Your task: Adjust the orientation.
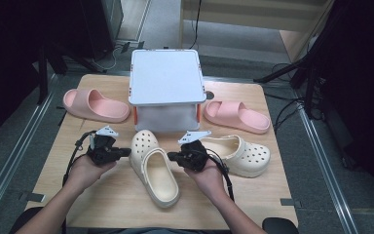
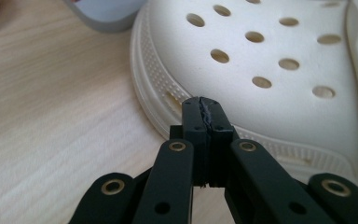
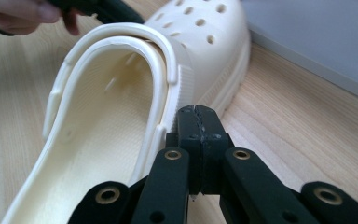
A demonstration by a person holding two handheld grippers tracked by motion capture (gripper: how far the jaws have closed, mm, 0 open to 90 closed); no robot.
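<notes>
On the table point(image 1: 102, 204) in front of the grey box point(image 1: 164, 78), the cream clog point(image 1: 153, 165) lies between left gripper point(image 1: 125, 152) and right gripper point(image 1: 171, 156), both with jaws pressed together and empty at its 2 sides, judged a squaring-up nudge; next calls for gentle inward pushes.

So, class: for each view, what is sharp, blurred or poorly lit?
High view: table evenly lit, surroundings dark. Left gripper view: cream clog sharp, nearest linkage soft. Right gripper view: hand and grey box blurred, black fingers crisp.
</notes>
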